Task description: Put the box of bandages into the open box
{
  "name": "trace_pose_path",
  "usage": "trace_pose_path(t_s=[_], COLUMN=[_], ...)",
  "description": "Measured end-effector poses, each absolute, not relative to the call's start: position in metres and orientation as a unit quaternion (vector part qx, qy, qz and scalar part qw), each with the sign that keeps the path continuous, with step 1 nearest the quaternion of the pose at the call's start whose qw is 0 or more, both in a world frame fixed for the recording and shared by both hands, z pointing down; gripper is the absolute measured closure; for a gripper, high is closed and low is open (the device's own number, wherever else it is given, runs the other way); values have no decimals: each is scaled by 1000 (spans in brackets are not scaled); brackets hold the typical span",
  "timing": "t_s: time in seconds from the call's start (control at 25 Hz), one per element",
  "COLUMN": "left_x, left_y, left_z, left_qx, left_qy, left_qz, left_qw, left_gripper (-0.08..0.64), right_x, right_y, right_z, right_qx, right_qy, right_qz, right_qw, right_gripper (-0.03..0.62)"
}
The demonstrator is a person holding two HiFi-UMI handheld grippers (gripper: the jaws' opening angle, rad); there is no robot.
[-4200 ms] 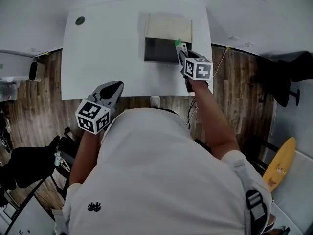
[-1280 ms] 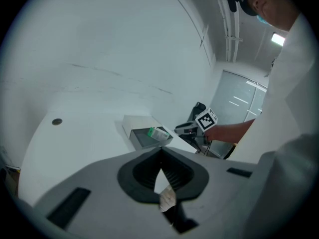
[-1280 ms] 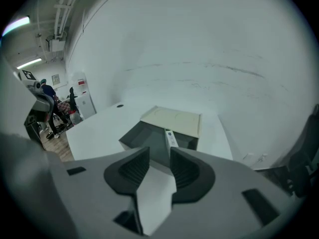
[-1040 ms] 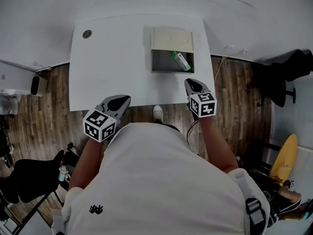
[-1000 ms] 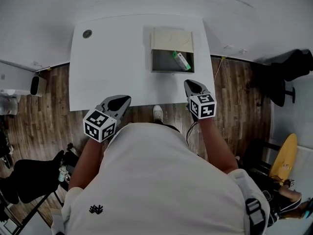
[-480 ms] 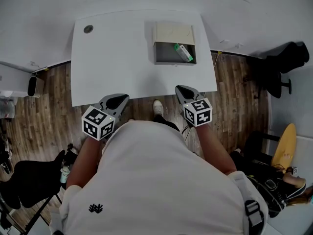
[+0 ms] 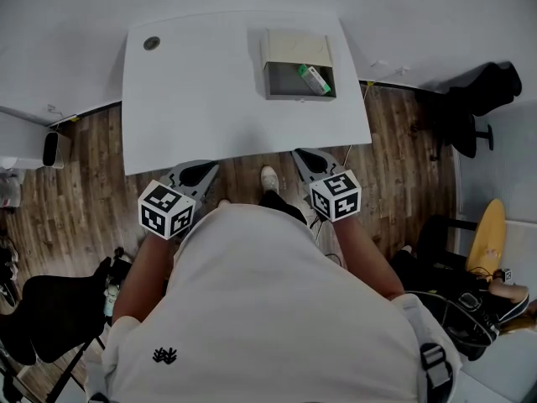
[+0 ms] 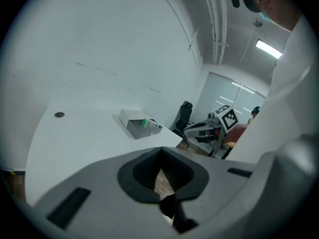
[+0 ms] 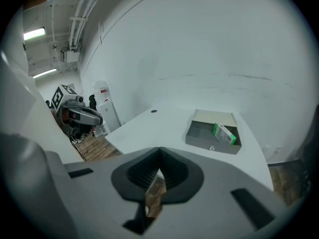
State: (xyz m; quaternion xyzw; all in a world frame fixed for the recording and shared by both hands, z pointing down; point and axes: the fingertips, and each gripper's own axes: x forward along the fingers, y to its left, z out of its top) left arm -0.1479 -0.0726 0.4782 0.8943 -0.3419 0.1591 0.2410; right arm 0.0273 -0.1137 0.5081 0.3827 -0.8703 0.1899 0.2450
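Observation:
The green and white box of bandages (image 7: 314, 79) lies tilted in the right part of the open grey box (image 7: 285, 82), whose beige lid stands at the back. That open box sits at the far right of the white table (image 7: 201, 91). Both grippers hang over the floor, just off the table's near edge. My left gripper (image 7: 201, 172) is shut and empty, and my right gripper (image 7: 307, 159) is shut and empty too. The right gripper view shows the box of bandages (image 9: 224, 133) in the open box (image 9: 202, 136), far ahead of the jaws. In the left gripper view the open box (image 8: 134, 128) lies far off to the right.
A round cable hole (image 7: 151, 43) is in the table's far left corner. Wooden floor (image 7: 75, 175) surrounds the table. A black office chair (image 7: 482, 99) stands to the right, a yellow board (image 7: 487, 238) further right, and a white unit (image 7: 52, 148) to the left.
Earlier the right gripper held the box of bandages over the open box; it now lies inside. Over the last second both grippers drew back off the table's near edge.

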Motion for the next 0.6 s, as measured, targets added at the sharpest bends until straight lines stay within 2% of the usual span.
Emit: trace_pose_path(t_s=[0.6], left_x=[-156], left_y=[-46], left_z=[480], left_qx=[897], left_qy=[-340], left_qz=[152], left_qw=[237], left_gripper=[554], right_x=[15], right_y=[-83], right_z=[500], right_qx=[379], right_qy=[-875], right_qz=[175], right_qw=[244], right_gripper=[586])
